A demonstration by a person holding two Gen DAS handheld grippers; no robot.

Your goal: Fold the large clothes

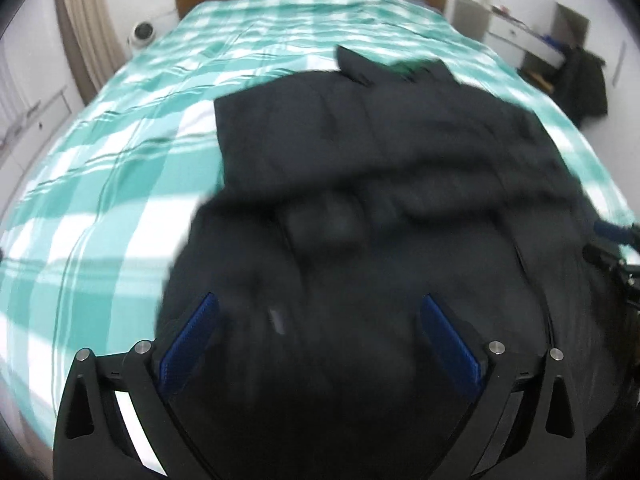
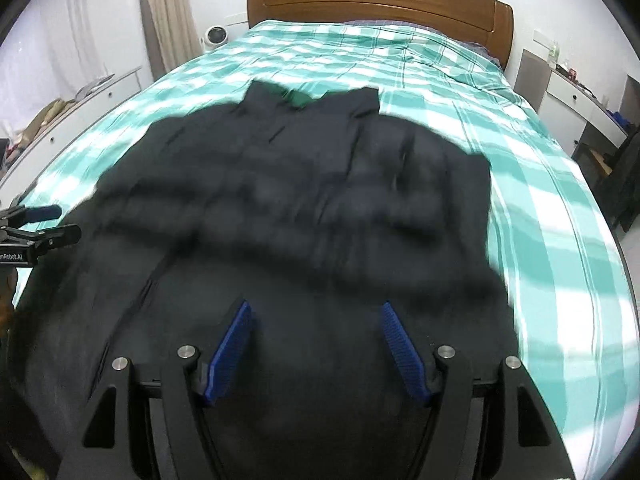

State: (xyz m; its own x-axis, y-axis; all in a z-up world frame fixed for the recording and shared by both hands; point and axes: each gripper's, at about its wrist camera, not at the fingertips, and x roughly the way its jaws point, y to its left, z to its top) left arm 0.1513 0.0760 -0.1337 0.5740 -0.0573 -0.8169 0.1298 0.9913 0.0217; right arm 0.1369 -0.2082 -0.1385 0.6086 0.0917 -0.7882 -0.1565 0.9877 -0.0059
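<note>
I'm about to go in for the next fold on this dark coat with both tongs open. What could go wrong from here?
1. The dark coat is bunched into overlapping ridges, so the right tongs may pinch several layers, not one edge.
2. Both views are motion-blurred; black seams and hem are hard to pick out, so the left tongs might close off the edge.
3. The checked bedspread lies directly under the coat's border; a low grasp could catch it too.

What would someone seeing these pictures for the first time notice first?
A big dark garment sprawls across the near half of a bed, stark against the teal-and-white checked bedspread. Low in each view, the blue-padded left gripper and right gripper stand open over the dark cloth. A wooden headboard closes the far end.
</note>
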